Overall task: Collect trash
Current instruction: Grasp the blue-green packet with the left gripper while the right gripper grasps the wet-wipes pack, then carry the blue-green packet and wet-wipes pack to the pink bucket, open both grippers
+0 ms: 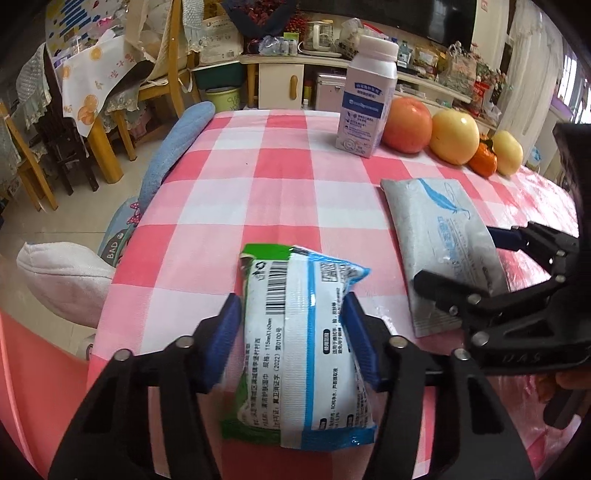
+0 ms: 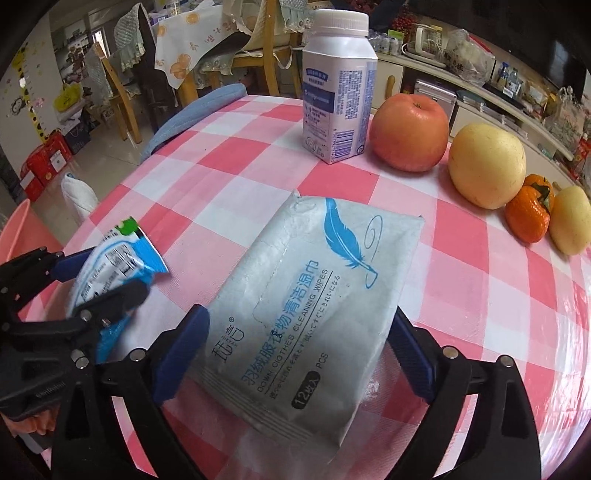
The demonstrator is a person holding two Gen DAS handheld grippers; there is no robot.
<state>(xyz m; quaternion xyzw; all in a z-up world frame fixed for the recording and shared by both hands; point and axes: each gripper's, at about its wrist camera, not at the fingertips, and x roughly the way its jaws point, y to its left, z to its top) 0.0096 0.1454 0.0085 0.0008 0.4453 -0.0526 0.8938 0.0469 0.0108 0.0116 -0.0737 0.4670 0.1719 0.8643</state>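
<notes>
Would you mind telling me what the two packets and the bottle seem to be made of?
Small packet: glossy plastic film, crinkled, with glare.
Wipes pack: soft, matte-looking plastic film, creased.
Bottle: apparently rigid white plastic, with a ribbed cap and a printed label.

**Lived-in home dining room**

Clearly a household. Round worktop (image 1: 280, 155) under a pink-and-white checked cloth, with fruit (image 2: 408, 131) and a milk bottle (image 2: 334, 85) set out. Wooden chairs (image 1: 162, 74) draped in lace and orange-print covers, padded cushions on seats. Along the wall, a cream sideboard (image 1: 417, 79) crowded with a kettle (image 1: 319, 35), bags, snacks and flowers. Tiled floor (image 1: 66, 206), children's stickers (image 2: 22, 92) on a far wall.
</notes>
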